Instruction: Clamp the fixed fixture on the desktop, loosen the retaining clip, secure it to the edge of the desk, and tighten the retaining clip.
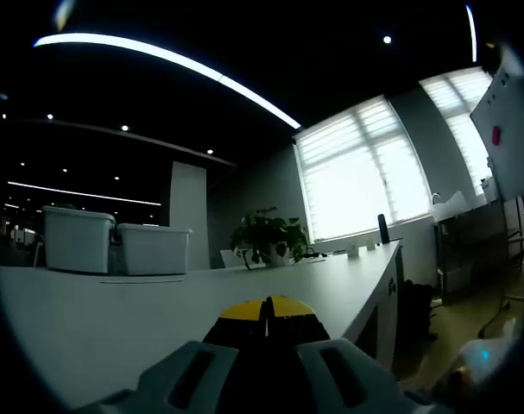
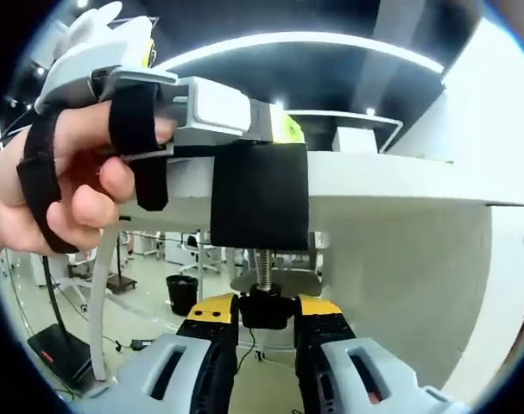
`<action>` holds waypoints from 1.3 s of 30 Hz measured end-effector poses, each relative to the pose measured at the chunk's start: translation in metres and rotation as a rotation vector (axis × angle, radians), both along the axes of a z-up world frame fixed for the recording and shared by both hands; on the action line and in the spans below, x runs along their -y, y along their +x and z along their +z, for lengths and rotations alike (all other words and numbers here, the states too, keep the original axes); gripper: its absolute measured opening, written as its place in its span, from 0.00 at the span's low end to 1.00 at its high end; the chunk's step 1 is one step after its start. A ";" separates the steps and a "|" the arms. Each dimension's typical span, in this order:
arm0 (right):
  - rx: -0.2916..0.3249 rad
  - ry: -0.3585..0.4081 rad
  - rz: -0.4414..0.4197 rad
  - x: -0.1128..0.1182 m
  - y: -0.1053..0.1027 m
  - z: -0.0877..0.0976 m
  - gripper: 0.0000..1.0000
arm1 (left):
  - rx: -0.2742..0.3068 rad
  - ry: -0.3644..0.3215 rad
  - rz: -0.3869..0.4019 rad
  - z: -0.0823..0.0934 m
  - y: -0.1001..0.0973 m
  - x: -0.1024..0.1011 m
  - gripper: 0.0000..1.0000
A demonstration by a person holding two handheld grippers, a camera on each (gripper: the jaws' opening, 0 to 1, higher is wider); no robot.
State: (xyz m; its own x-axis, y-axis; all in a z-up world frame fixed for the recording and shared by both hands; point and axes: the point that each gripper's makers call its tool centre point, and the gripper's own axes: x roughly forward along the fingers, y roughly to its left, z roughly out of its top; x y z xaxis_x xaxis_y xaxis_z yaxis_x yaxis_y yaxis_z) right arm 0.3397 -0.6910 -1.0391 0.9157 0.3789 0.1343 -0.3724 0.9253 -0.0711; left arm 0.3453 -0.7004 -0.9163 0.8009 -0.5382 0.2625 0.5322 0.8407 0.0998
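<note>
At the desk edge (image 2: 391, 185) the rigid clamp fixture (image 2: 259, 205) sits, left gripper (image 2: 171, 103) pinching its top; we pinch its small screw knob (image 2: 267, 309) with the right gripper (image 2: 267, 321); it looks stiff, light

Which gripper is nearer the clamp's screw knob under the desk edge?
Right. The right gripper closes on the screw knob; the left gripper holds the clamp from above the desk.

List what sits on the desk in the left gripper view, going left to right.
Larger white bin → smaller white bin → potted plant → small white items → dark upright object near the window.
</note>
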 end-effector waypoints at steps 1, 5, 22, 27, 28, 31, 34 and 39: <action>0.004 -0.011 0.016 0.000 0.000 0.000 0.24 | 0.000 0.000 0.000 0.000 0.000 0.000 0.01; 0.026 -0.049 0.113 -0.003 -0.001 0.000 0.24 | 0.001 0.000 -0.001 0.000 0.000 0.000 0.01; 0.019 -0.307 0.782 -0.014 -0.004 -0.004 0.24 | 0.000 0.006 -0.014 0.001 0.000 0.001 0.01; -0.044 -0.259 0.732 -0.012 -0.003 -0.007 0.25 | 0.001 0.008 -0.019 0.001 -0.001 0.002 0.01; -0.087 -0.209 0.706 -0.010 -0.003 -0.009 0.25 | 0.002 0.008 -0.018 0.001 -0.001 0.002 0.01; -0.083 -0.159 0.588 -0.001 0.000 -0.016 0.30 | 0.005 0.008 -0.018 0.002 -0.001 0.002 0.01; -0.064 -0.169 0.300 0.020 0.007 -0.022 0.38 | 0.010 0.010 -0.017 0.002 -0.001 0.001 0.01; -0.091 -0.068 0.157 0.011 -0.015 -0.014 0.37 | 0.010 0.009 -0.017 0.002 -0.001 0.001 0.01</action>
State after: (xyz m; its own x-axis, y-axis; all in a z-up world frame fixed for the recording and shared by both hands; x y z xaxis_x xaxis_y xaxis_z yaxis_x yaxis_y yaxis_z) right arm 0.3243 -0.7020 -1.0533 0.8518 0.5234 0.0230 -0.5196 0.8496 -0.0904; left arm 0.3445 -0.7019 -0.9145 0.7889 -0.5542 0.2657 0.5454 0.8305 0.1129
